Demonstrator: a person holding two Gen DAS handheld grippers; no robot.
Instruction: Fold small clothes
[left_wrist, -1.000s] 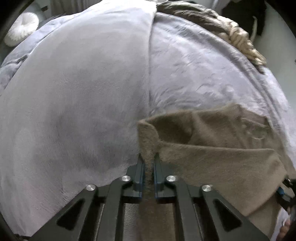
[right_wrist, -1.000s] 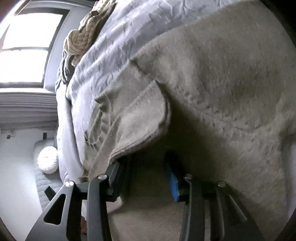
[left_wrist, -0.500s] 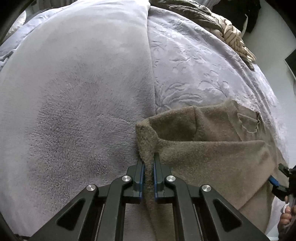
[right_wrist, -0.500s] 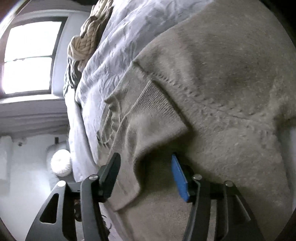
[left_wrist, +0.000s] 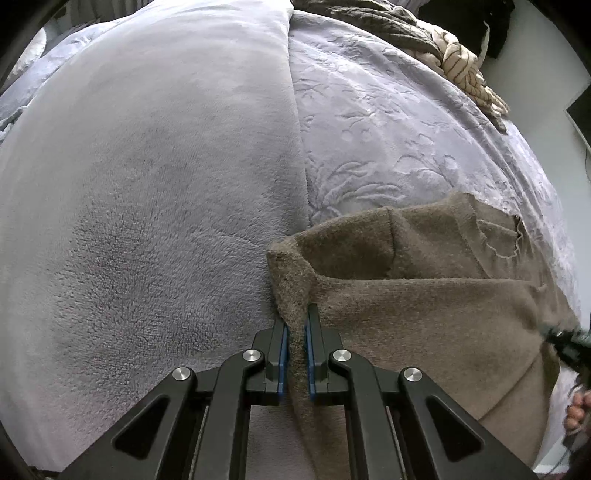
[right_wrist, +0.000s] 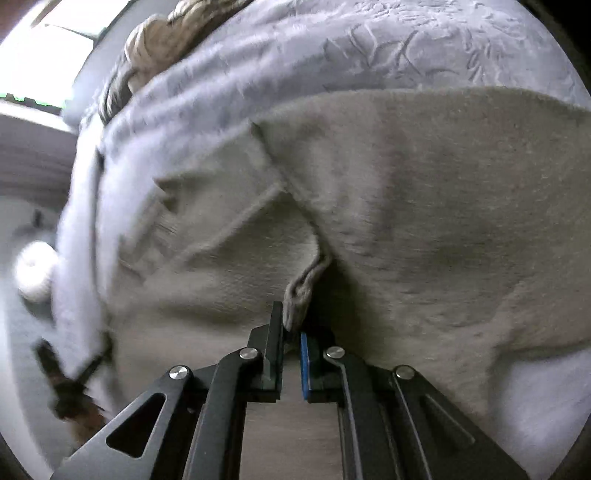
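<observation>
Left hand-held gripper (left_wrist: 294, 334) pinching the near left corner of the brown knit garment (left_wrist: 424, 317), spread over the lavender blanket (left_wrist: 388, 122) on the bed. Right hand-held gripper (right_wrist: 291, 332), jaws just closed, nipping a bunched fold of the same garment's right side.

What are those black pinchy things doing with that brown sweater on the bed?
A person is folding a brown sweater on a bed covered with a lilac blanket. The left gripper is shut on one edge of the sweater. The right gripper, whose fingers have just been closing, now pinches a bunched bit of the sweater too. Both point steeply down at the bed. No fold is made yet.
</observation>
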